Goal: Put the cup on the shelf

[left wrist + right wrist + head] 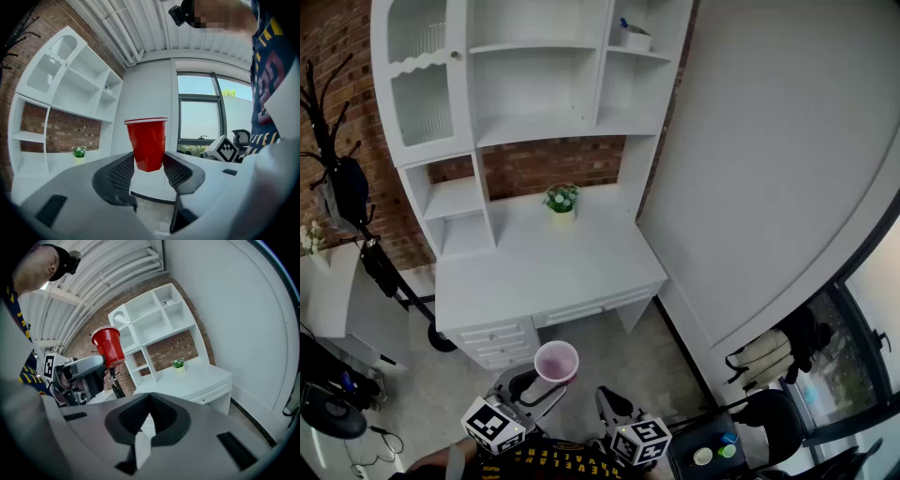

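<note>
Yellow letters (551,459) run across the person's dark shirt, too cut off to read. Each of the 2 marker cubes, 1 on the left (495,425) and 1 on the right (640,441), carries black-and-white squares, not words.

There is 1 cup (556,362), red outside and pale inside. It stands upright in the air over the floor, just in front of the counter (516,272) and well apart from the shelf (539,127). The left gripper (546,384) has it: in the left gripper view the fingers (123,171) stand wide and press the cup's (146,143) lower sides. The right gripper (149,411) has its fingers closed together and holds nothing. It sits just right of the left gripper, and its view shows the cup (108,346) up at the left.

The shelf is a white unit of open bays standing on the counter against a brick wall (553,164). 1 small plant (562,200) sits at the back of the counter, below the middle bays. 1 white container (634,37) sits in the upper right bay. The counter's front edge and drawers (492,337) lie between the cup and the shelf. A dark coat rack (337,178) stands at the left, and a black chair (769,412) at the lower right.
</note>
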Tool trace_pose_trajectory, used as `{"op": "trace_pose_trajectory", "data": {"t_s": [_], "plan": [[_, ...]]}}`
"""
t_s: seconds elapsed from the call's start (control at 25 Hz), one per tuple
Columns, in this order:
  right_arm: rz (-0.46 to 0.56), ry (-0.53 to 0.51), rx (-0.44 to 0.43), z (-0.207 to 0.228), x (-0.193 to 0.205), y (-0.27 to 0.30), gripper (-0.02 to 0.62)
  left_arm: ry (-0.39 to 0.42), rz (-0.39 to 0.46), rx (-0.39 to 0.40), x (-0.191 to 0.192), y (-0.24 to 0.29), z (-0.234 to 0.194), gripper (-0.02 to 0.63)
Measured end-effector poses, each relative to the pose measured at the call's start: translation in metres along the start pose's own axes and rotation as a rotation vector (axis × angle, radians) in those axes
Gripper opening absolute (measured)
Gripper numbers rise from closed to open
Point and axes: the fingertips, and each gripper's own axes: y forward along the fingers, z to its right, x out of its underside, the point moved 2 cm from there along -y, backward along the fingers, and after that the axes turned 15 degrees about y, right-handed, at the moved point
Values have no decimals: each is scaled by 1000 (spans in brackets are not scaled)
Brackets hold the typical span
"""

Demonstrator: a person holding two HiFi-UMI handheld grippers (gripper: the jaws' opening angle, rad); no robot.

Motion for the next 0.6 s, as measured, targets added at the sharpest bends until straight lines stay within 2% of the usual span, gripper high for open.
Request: {"op": "trace_pose_trajectory", "data": {"t_s": [0.4, 0.6], "plan": [[0, 8, -38, 24, -5, -25, 5, 34, -15, -13, -13, 22, 31, 198], [63, 32, -59, 36, -16, -39, 5, 52, -28, -30, -19, 30, 45, 198]]}}
